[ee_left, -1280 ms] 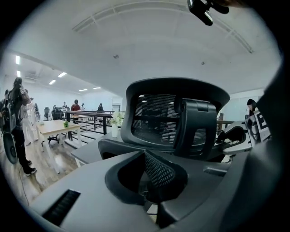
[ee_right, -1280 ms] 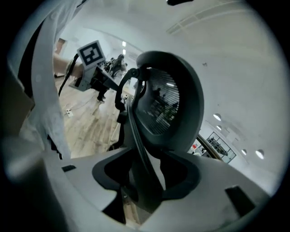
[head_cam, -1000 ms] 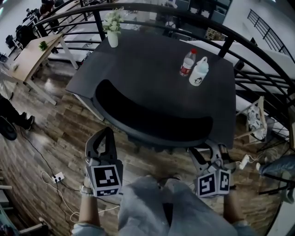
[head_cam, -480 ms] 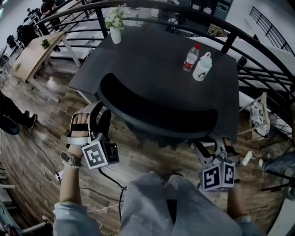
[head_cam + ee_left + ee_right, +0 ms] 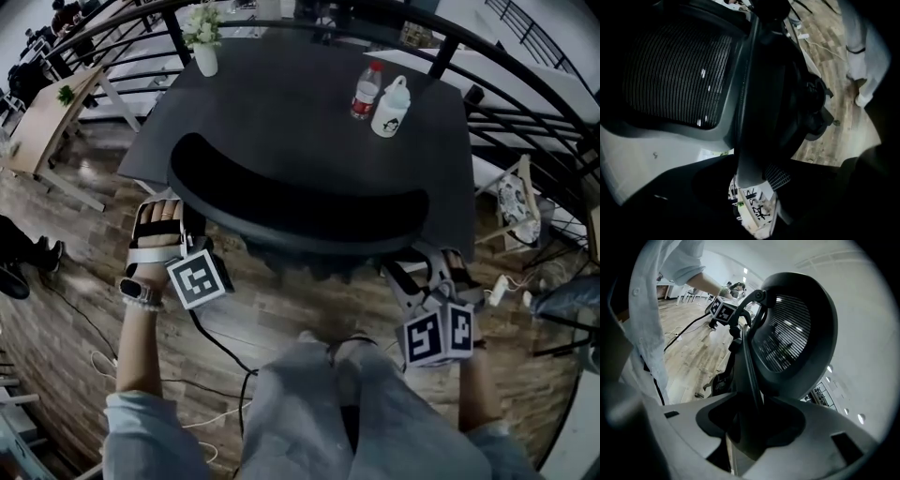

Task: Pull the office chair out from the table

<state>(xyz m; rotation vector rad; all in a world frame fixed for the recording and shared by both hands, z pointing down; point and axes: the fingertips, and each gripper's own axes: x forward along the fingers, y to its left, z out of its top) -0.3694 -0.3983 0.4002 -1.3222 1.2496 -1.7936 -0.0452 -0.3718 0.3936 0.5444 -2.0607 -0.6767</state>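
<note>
Left tongs [image 5: 190,232]: jaws apart, having just been opening, astride the left edge of the office chair [image 5: 300,202] backrest. The pale frame rim stands between them, unpinched. Right tongs [image 5: 427,264]: jaws likewise spread, with a dark strut of the backrest frame between them, unclamped. The chair stands pushed in at the near edge of the dark tabletop [image 5: 300,103], backrest toward the person. Far part of the tabletop: a red-capped bottle [image 5: 364,92] just beside a white bottle [image 5: 391,94]; well apart, a vase of flowers [image 5: 204,42]. Wooden floor [image 5: 66,272] below.
</note>
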